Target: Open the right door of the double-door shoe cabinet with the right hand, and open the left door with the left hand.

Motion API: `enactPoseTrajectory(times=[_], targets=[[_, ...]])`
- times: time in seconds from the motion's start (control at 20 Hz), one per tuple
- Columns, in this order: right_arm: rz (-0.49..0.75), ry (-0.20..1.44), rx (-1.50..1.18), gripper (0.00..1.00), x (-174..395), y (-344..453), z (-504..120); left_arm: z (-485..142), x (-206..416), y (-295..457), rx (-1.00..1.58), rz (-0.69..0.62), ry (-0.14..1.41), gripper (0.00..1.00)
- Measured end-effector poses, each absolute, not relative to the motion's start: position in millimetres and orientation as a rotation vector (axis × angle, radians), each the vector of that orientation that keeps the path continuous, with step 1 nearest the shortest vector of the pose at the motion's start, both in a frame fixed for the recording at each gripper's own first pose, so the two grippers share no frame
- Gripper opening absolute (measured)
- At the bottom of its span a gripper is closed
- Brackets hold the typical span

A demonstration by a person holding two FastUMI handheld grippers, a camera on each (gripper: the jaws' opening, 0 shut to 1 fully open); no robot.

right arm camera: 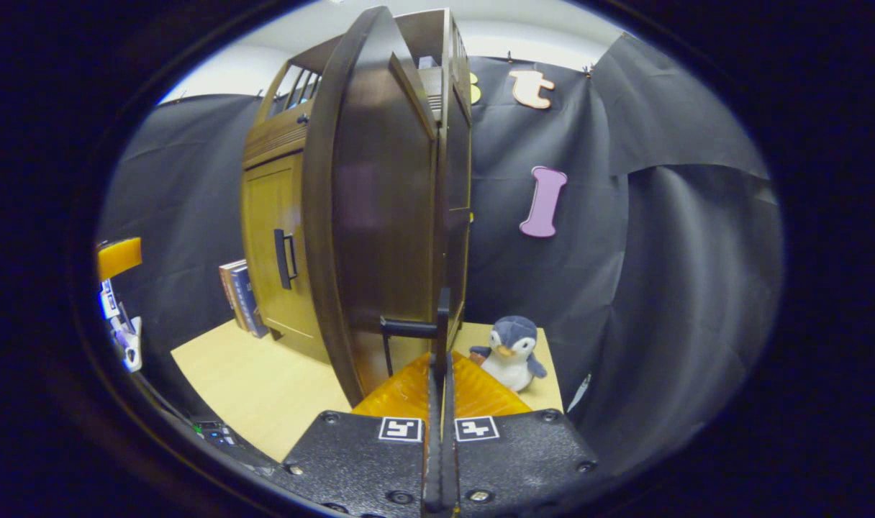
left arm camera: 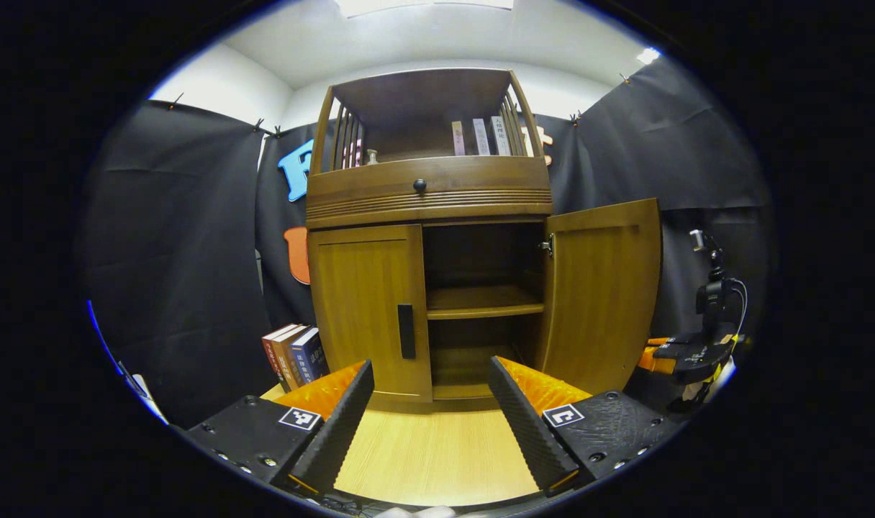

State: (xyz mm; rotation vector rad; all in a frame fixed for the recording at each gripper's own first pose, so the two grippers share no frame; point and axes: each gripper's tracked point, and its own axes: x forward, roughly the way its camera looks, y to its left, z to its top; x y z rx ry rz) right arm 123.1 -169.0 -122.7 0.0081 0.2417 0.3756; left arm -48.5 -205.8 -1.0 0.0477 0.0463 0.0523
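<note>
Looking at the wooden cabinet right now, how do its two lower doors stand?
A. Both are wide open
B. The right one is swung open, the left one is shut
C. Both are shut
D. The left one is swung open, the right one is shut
B: in the left gripper view the right door stands swung out, baring the shelves, while the left door sits flush and closed.

Right door (left arm camera: 601,293) open, left door (left arm camera: 365,309) shut

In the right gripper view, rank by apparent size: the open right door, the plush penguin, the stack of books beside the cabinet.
1. Open right door, by far the largest, though it is nearest the camera, which inflates it.
2 and 3. Plush penguin and stack of books look similar; the books sit farther off, so I won't rank them.
</note>
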Motion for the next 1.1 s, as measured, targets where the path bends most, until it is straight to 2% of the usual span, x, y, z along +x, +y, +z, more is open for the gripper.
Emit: enactPoseTrajectory(times=[0.3, 0.35, 0.4, 0.65, 0.7, 0.75, 0.85, 0.95, 1.0, 1.05, 1.1], targets=[[0.459, 0.234, -0.005, 0.04, 120, -174, -121, 13, -64, -215, 0.078, 0.122, 0.025, 0.96], [0.468, 0.232, -0.015, 0.04, 120, -173, -122, 15, -66, -216, 0.077, 0.128, 0.026, 1.0], [0.478, 0.228, -0.031, 0.04, 119, -174, -121, 17, -69, -217, 0.077, 0.134, 0.024, 0.96], [0.536, 0.237, -0.066, 0.11, 108, -178, -121, 26, -77, -216, 0.079, 0.171, 0.01, 0.96], [0.535, 0.237, -0.077, 0.08, 104, -184, -119, 28, -77, -217, 0.079, 0.169, 0.008, 1.0], [0.526, 0.235, -0.089, 0.16, 99, -190, -119, 30, -77, -219, 0.082, 0.167, 0.006, 1.0], [0.488, 0.206, -0.096, 0.41, 87, -204, -106, 31, -75, -221, 0.087, 0.159, 0.003, 0.96], [0.437, 0.186, -0.066, 0.55, 75, -218, -92, 32, -65, -222, 0.083, 0.137, 0.005, 0.96], [0.419, 0.18, -0.042, 0.69, 67, -221, -83, 32, -59, -223, 0.081, 0.126, 0.005, 0.96], [0.401, 0.171, -0.019, 0.74, 59, -223, -72, 34, -54, -222, 0.081, 0.118, 0.003, 0.96], [0.387, 0.153, -0.003, 0.86, 52, -222, -61, 35, -50, -221, 0.083, 0.111, 0.002, 0.96]])
